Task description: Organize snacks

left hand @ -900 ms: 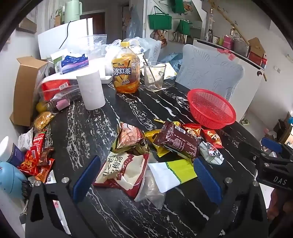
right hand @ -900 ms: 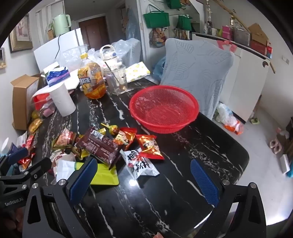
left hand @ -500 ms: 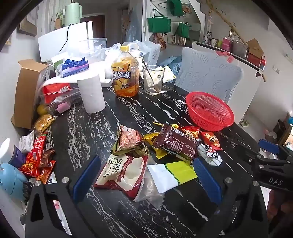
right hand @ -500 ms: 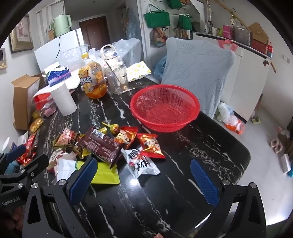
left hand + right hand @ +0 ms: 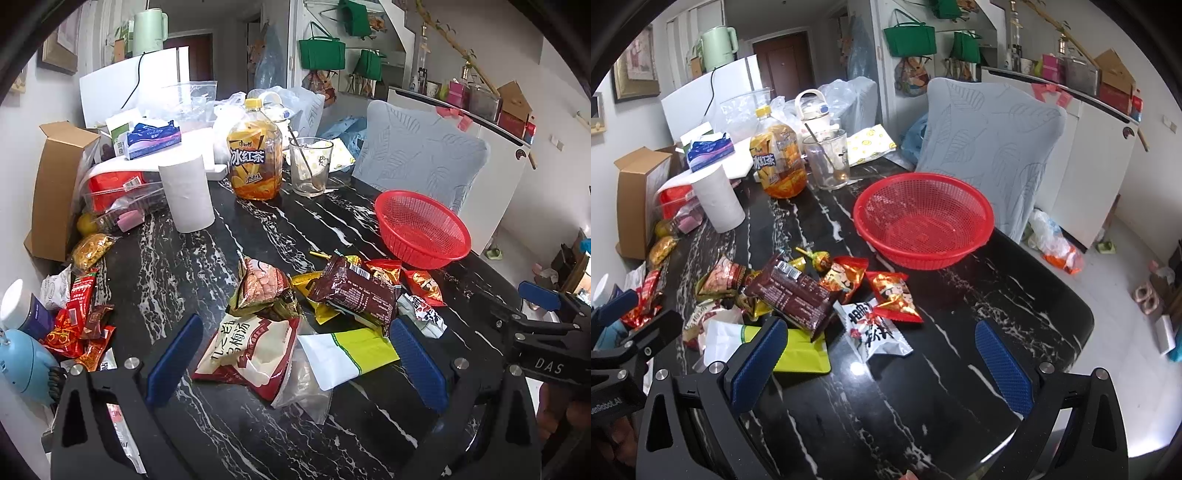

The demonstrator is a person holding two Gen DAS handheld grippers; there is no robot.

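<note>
None of the snacks (image 5: 798, 295) are in the red basket (image 5: 923, 254) yet; it sits empty, near the pile, mid-table (image 5: 960, 369). Everything left to do. Brown pack (image 5: 354, 291) lies flat on top, long axis running diagonally, top end toward the far left. Left gripper (image 5: 295, 354) and right gripper (image 5: 879, 354) both gape wide, holding nothing, angled down over the pile.

One red basket (image 5: 923, 221), one tea bottle (image 5: 255, 158), one glass (image 5: 310, 170), one paper roll (image 5: 186, 192) and two red-gold snack packets (image 5: 894, 295) are sitting on the tabletop (image 5: 960, 369).
</note>
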